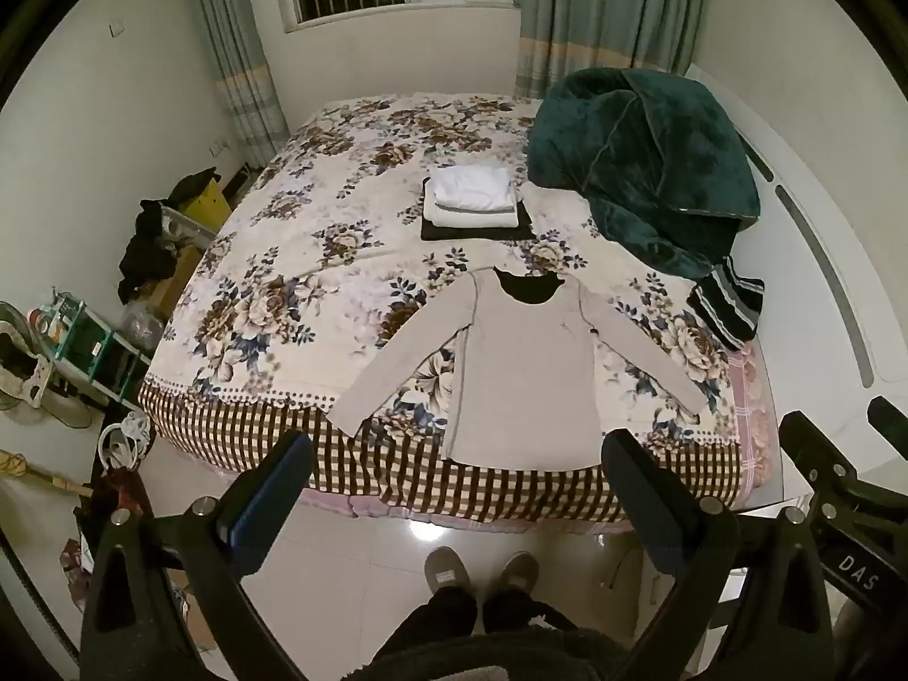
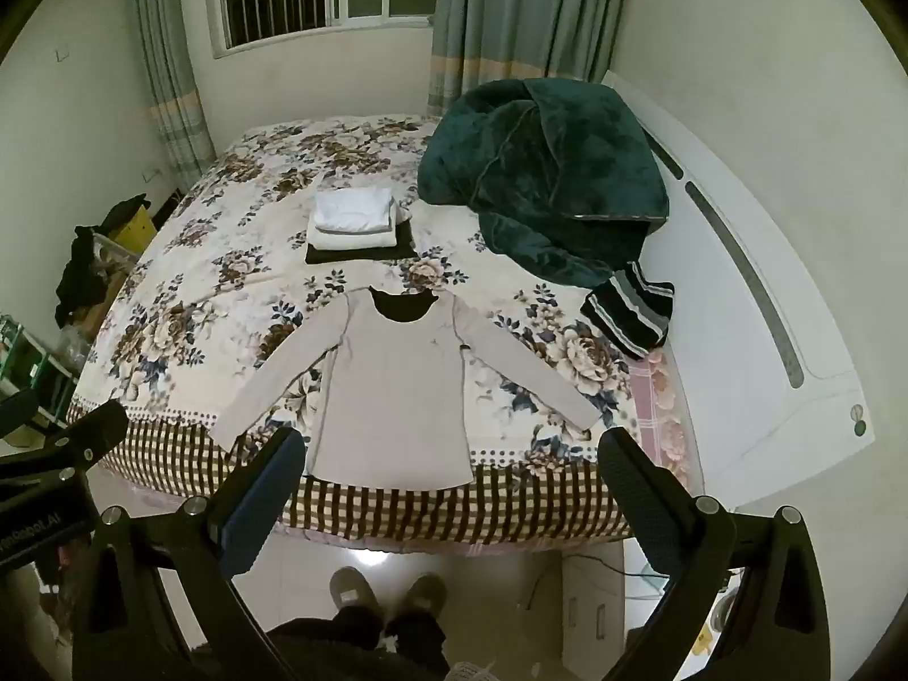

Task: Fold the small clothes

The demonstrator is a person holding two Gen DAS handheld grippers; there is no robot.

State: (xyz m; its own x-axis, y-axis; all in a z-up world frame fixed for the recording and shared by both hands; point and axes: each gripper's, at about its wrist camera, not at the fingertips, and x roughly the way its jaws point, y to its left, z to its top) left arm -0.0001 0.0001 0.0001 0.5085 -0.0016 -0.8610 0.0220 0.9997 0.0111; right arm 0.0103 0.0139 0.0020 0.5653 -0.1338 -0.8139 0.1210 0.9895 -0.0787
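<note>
1. Lying flat on the bed (image 1: 340,181), sleeves spread, a beige shirt (image 1: 522,374) is seen near the bed's 6 o'clock edge.
2. The left gripper (image 1: 457,459) and right gripper (image 2: 448,457) are held spread, gripping nothing, above the floor.
3. Folded clothes (image 1: 474,198) are stacked at the shirt's 12 o'clock; a green blanket (image 1: 641,170) at 1 o'clock.

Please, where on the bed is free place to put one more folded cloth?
Free: the floral bedspread left of the folded stack and beige shirt. A narrow strip lies between stack and shirt collar. Crowded: the right side, with the green blanket and striped garment.
</note>
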